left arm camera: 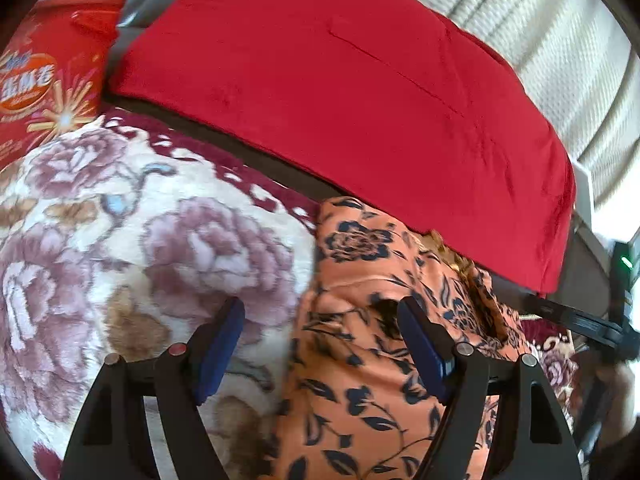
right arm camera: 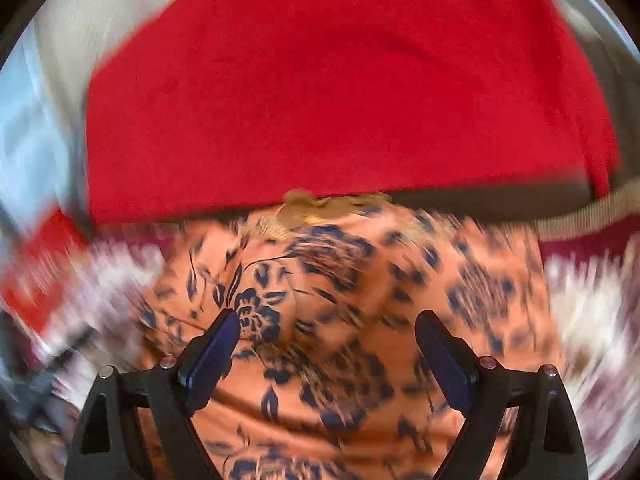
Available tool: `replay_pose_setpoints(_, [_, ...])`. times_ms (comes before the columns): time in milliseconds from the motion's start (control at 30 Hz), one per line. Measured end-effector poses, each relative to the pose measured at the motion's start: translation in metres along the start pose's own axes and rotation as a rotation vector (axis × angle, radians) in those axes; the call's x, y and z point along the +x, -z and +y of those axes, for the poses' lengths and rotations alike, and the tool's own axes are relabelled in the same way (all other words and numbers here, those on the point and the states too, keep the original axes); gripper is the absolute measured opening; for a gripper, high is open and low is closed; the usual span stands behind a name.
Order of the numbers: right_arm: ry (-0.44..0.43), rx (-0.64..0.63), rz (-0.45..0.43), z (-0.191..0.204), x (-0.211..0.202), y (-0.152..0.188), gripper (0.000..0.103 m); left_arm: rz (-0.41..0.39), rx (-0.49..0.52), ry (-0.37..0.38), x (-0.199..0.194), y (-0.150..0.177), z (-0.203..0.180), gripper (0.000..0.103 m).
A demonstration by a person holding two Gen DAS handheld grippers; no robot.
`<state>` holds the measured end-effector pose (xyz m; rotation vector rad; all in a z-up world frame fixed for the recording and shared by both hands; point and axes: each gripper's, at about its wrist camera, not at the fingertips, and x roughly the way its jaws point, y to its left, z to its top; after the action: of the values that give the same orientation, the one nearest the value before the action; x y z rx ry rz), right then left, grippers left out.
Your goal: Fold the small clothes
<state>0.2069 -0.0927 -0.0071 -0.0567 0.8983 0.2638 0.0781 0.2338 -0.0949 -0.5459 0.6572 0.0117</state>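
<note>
An orange garment with a dark blue flower print (left arm camera: 360, 360) lies bunched on a floral blanket (left arm camera: 120, 240). In the left wrist view my left gripper (left arm camera: 320, 312) hovers over the garment's left edge, jaws wide apart, nothing pressed between the blue pads. The right wrist view is blurred by motion. There my right gripper (right arm camera: 326, 324) stands open above the middle of the same orange garment (right arm camera: 360, 300), with no cloth between its pads. A tan patch shows at the garment's far edge.
A large red cloth (left arm camera: 340, 100) lies folded just beyond the garment, also visible as the red cloth (right arm camera: 320, 100). A red printed tub (left arm camera: 48, 72) stands at the far left. A ribbed white cover (left arm camera: 560, 40) lies behind. Dark gear with a green light (left arm camera: 624, 264) sits at the right.
</note>
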Motion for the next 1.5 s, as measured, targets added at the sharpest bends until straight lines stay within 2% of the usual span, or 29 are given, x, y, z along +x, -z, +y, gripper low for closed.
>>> replay_pose_setpoints(33, [0.06, -0.073, 0.025, 0.02, 0.015, -0.011, 0.09, -0.013, 0.008, -0.003, -0.006, -0.002, 0.005, 0.079])
replay_pose_setpoints(100, [0.155, -0.129, 0.099, 0.039, 0.047, -0.023, 0.089, -0.03, 0.026, -0.028, -0.005, -0.001, 0.008, 0.079])
replay_pose_setpoints(167, [0.254, -0.132, 0.184, 0.035, 0.083, -0.028, 0.088, -0.041, 0.022, -0.018, -0.005, -0.003, 0.012, 0.079])
replay_pose_setpoints(200, [0.288, -0.126, 0.215, 0.03, 0.094, -0.027, 0.071, -0.046, 0.016, -0.005, -0.008, -0.005, 0.016, 0.079])
replay_pose_setpoints(233, [0.307, -0.11, 0.239, 0.021, 0.102, -0.024, 0.047, -0.047, 0.007, -0.001, -0.008, -0.006, 0.02, 0.079])
replay_pose_setpoints(267, [0.315, -0.07, 0.252, 0.007, 0.105, -0.02, 0.011, -0.046, -0.005, 0.005, -0.011, -0.007, 0.023, 0.079])
replay_pose_setpoints(333, [0.286, 0.012, 0.218, -0.018, 0.094, -0.016, 0.01, -0.042, -0.045, 0.039, -0.015, -0.009, 0.029, 0.079])
replay_pose_setpoints(400, [0.234, 0.101, 0.098, -0.045, 0.061, -0.013, 0.009, -0.044, -0.063, 0.05, -0.016, -0.01, 0.032, 0.079])
replay_pose_setpoints(467, [0.104, 0.257, -0.079, -0.08, 0.015, -0.003, 0.009, -0.047, -0.055, 0.044, -0.015, -0.01, 0.028, 0.079])
replay_pose_setpoints(533, [-0.025, 0.43, -0.168, -0.115, -0.002, 0.025, 0.014, -0.044, -0.049, 0.051, -0.013, -0.009, 0.023, 0.079])
replay_pose_setpoints(567, [-0.087, 0.529, -0.133, -0.137, 0.01, 0.049, 0.03, -0.041, -0.048, 0.052, -0.011, -0.009, 0.021, 0.079])
replay_pose_setpoints(600, [-0.119, 0.599, -0.072, -0.154, 0.026, 0.069, 0.061, -0.033, -0.045, 0.053, -0.009, -0.007, 0.018, 0.079])
replay_pose_setpoints(633, [-0.151, 0.68, -0.016, -0.169, 0.042, 0.091, 0.069, -0.024, -0.035, 0.051, -0.006, -0.006, 0.015, 0.079])
replay_pose_setpoints(667, [-0.217, 0.744, -0.031, -0.18, 0.046, 0.107, 0.068, -0.022, -0.026, 0.045, -0.004, -0.005, 0.014, 0.079])
replay_pose_setpoints(733, [-0.336, 0.833, -0.121, -0.197, 0.04, 0.123, 0.069, -0.02, -0.016, 0.032, -0.002, -0.003, 0.012, 0.079])
replay_pose_setpoints(800, [-0.418, 0.864, -0.141, -0.204, 0.04, 0.124, 0.085, -0.018, -0.027, 0.029, 0.001, -0.004, 0.013, 0.079])
replay_pose_setpoints(1033, [-0.468, 0.807, -0.082, -0.214, 0.062, 0.09, 0.085, -0.007, -0.027, 0.021, 0.006, -0.002, 0.013, 0.079])
replay_pose_setpoints(1067, [-0.466, 0.774, -0.042, -0.211, 0.068, 0.081, 0.084, -0.005, -0.025, 0.021, 0.007, -0.002, 0.013, 0.079])
replay_pose_setpoints(1100, [-0.436, 0.743, 0.003, -0.206, 0.073, 0.081, 0.076, -0.003, -0.023, 0.02, 0.007, -0.002, 0.013, 0.08])
replay_pose_setpoints(1133, [-0.402, 0.708, 0.055, -0.202, 0.08, 0.075, 0.064, -0.002, -0.023, 0.021, 0.008, -0.002, 0.014, 0.08])
replay_pose_setpoints(1167, [-0.387, 0.657, 0.097, -0.198, 0.088, 0.067, 0.02, -0.002, -0.022, 0.021, 0.008, -0.003, 0.014, 0.08])
replay_pose_setpoints(1200, [-0.352, 0.608, 0.119, -0.192, 0.089, 0.062, 0.009, -0.005, -0.018, 0.019, 0.007, -0.003, 0.014, 0.08])
replay_pose_setpoints(1267, [-0.275, 0.484, 0.093, -0.179, 0.076, 0.045, 0.008, -0.012, -0.011, 0.013, 0.006, -0.003, 0.015, 0.08])
replay_pose_setpoints(1367, [-0.166, 0.348, -0.046, -0.166, 0.034, 0.027, 0.008, -0.015, -0.02, 0.015, 0.006, -0.004, 0.017, 0.08])
replay_pose_setpoints(1400, [-0.15, 0.327, -0.057, -0.166, 0.029, 0.025, 0.008, -0.01, -0.024, 0.021, 0.008, -0.004, 0.017, 0.08])
replay_pose_setpoints(1467, [-0.082, 0.304, -0.052, -0.171, 0.039, 0.028, 0.008, -0.004, -0.024, 0.023, 0.012, -0.004, 0.016, 0.08])
replay_pose_setpoints(1500, [-0.062, 0.295, -0.054, -0.174, 0.048, 0.034, 0.013, 0.0, -0.019, 0.022, 0.013, -0.003, 0.015, 0.08])
